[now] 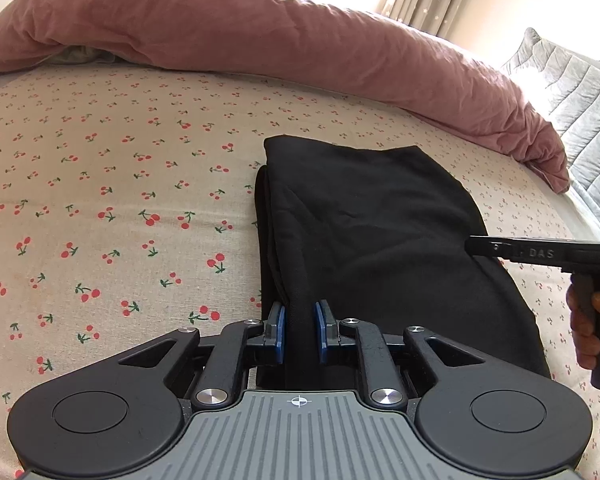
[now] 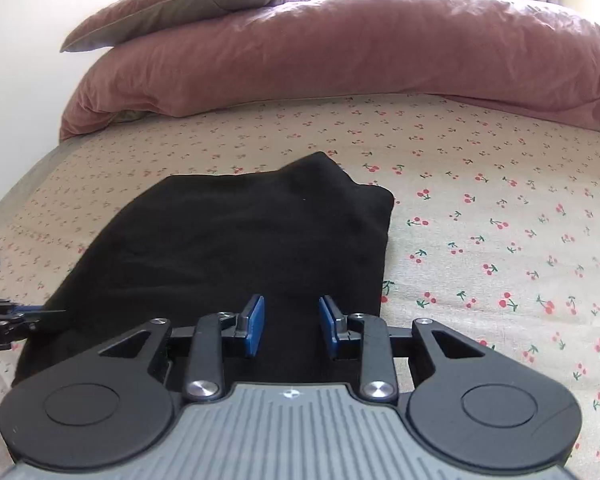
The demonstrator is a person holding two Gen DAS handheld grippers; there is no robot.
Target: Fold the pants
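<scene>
Black pants (image 1: pixel 364 232) lie folded into a compact stack on the cherry-print sheet (image 1: pixel 100 200). Left gripper (image 1: pixel 299 330) pinches a raised fabric ridge at the near edge. Right gripper (image 2: pixel 291 326) hangs spread, empty, above the cloth. Risk: lifting left drags the top layer, undoing the fold.

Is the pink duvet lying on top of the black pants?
No, the pink duvet lies apart, behind the black pants, with cherry sheet between them.

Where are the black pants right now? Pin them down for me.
The black pants lie folded on the cherry-print sheet, in front of the pink duvet. In the left wrist view their near left edge sits between the left gripper pads.
</scene>
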